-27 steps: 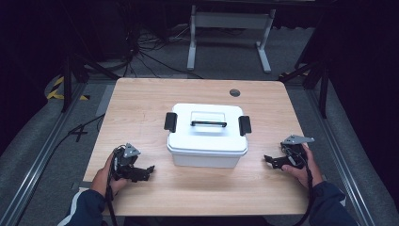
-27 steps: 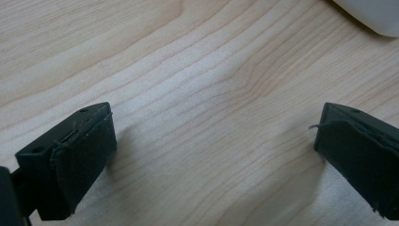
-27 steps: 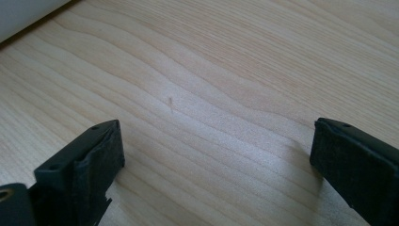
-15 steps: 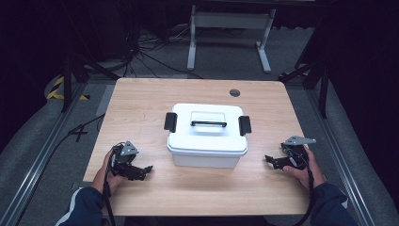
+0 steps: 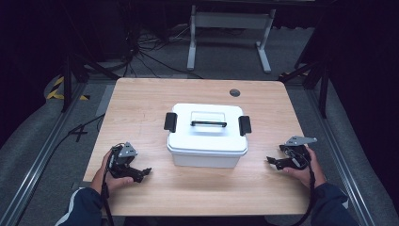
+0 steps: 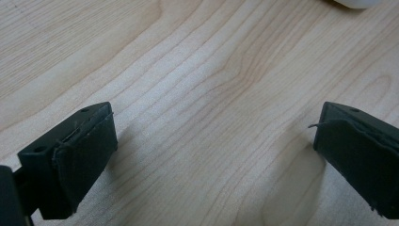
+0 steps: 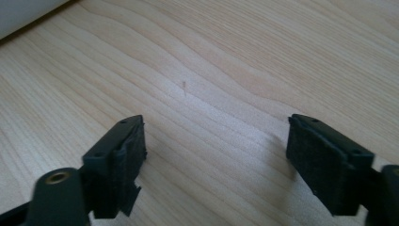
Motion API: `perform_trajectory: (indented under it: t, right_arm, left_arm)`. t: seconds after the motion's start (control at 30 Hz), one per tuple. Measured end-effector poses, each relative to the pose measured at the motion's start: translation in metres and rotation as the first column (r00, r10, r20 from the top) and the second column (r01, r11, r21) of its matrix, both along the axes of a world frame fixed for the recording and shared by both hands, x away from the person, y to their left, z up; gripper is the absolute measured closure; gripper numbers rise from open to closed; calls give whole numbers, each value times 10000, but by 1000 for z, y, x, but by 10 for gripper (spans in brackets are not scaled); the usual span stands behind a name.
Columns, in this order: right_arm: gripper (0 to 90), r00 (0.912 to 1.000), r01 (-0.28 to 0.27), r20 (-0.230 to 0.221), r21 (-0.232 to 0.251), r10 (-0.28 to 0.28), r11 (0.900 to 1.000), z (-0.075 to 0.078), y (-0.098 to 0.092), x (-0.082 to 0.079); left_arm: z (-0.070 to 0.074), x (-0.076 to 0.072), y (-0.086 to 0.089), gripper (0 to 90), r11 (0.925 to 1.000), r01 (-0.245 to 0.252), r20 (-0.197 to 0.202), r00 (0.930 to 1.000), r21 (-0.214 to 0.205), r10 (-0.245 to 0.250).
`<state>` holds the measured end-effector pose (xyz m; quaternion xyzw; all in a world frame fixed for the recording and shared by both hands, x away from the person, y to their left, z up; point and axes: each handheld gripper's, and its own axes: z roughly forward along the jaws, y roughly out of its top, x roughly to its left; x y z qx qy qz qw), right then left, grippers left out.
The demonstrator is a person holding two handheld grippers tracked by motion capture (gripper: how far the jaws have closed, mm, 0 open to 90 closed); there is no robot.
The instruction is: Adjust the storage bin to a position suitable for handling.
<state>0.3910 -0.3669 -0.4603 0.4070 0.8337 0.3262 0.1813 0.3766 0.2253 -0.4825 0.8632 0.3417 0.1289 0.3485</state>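
Box: white plastic storage box [image 5: 207, 141], lidded, near the middle of the table, upright, between the two grippers and apart from both.
Lid: white, closed flat on the box; clear recessed panel with a dark carry handle [image 5: 208, 124] lying across it.
Latches: black clip on the left end [image 5: 170, 122], black clip on the right end [image 5: 244, 125], both folded against the lid.
Writing: none legible on box, lid, latches or grippers; no brand mark or label readable at this size.
Table: light wood top [image 5: 141, 99] with visible grain; small dark round plug [image 5: 234, 92] near the far edge, beyond the box.
Left gripper: [image 5: 146, 172] low over the near-left part of the table, held in a hand, aimed toward the box's left side, well short of it.
Left jaws: spread wide in the left gripper view [image 6: 211, 150], bare wood between the pads, nothing grasped; a sliver of the white box at the top edge of that view.
Right gripper: [image 5: 270, 161] low over the near-right part of the table, held in a hand, aimed toward the box's right side, not touching.
Right jaws: released, wide apart in the right gripper view [image 7: 214, 155], only wood grain between the pads; box corner at the upper left of that view.
Floor markings: yellow-and-black striped tape [image 5: 57, 88] left of the table; no readable text.
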Motion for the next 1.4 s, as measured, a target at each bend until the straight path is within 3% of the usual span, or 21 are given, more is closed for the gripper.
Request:
perform_trajectory:
  t: [0.3,0.63,0.9,1.17,1.3,1.4]
  right_arm:
    - [395,9959,-907,-82,-251,905,9956,7,4,2]
    - [467,9846,-1676,523,149,1666,9858,36,8,-1]
    - [467,9672,-2448,706,44,2439,9696,37,34,-9]
    - [462,9633,-2594,809,353,2559,9651,37,40,-12]
    - [443,9550,-2874,939,576,2814,9561,37,51,-15]
    - [411,9434,-3224,999,530,3162,9451,35,68,-18]
  left_arm:
    - [0,0,2,6,10000,56,56,10000,-1,-56]
    - [0,-1,2,6,10000,53,5,10000,-21,-52]
    - [0,-1,2,6,10000,68,-8,10000,4,-68]
    - [1,-3,-4,7,10000,-84,-57,9999,26,84]
    - [3,-3,-16,62,10000,-39,59,10000,-10,39]
    - [5,-2,-27,158,9999,166,288,9994,29,-167]
